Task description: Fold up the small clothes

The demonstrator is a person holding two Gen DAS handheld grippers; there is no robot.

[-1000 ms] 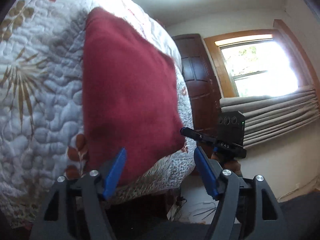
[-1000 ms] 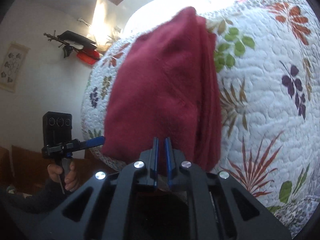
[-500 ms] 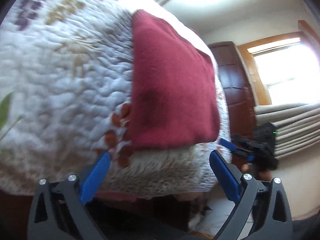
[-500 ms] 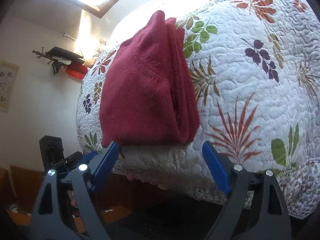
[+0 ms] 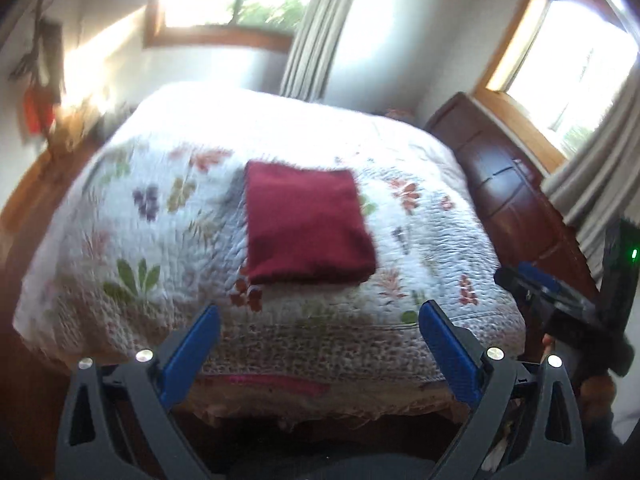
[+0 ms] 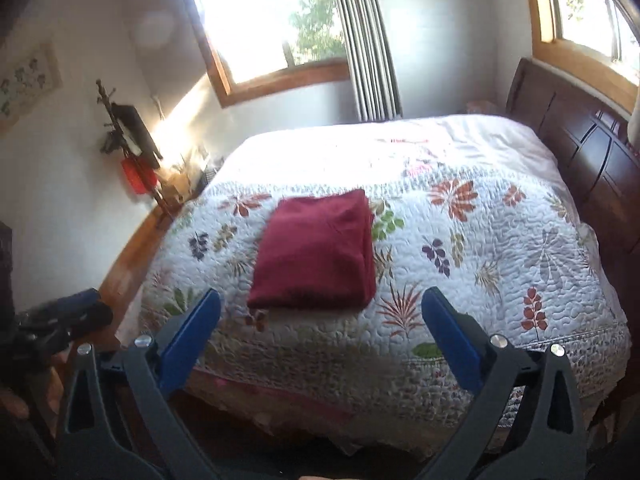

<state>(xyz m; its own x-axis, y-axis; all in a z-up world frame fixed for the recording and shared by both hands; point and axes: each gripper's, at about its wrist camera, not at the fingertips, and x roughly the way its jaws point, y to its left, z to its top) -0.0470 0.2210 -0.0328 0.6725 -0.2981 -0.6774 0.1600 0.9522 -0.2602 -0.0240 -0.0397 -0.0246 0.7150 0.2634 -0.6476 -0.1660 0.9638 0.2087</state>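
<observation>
A dark red garment (image 5: 306, 226) (image 6: 316, 254) lies folded into a flat rectangle on the floral quilted bed (image 5: 160, 240) (image 6: 500, 248), near its front edge. My left gripper (image 5: 318, 314) hovers in front of the bed, wide open and empty, well short of the garment. My right gripper (image 6: 320, 300) is likewise open and empty, held back from the bed's front edge. In the left wrist view the right gripper (image 5: 560, 300) shows at the right border; in the right wrist view the left gripper (image 6: 60, 320) shows at the left border.
A dark wooden headboard (image 6: 580, 152) stands at the bed's right side. Windows with curtains (image 6: 368, 40) line the far wall. A wall rack with a red item (image 6: 136, 172) hangs at the left. A wooden floor strip (image 6: 132, 256) runs along the bed's left side.
The right gripper let go of the red garment and opened. Both grippers pulled back and levelled out, so the whole bed with the folded garment is now in view.
</observation>
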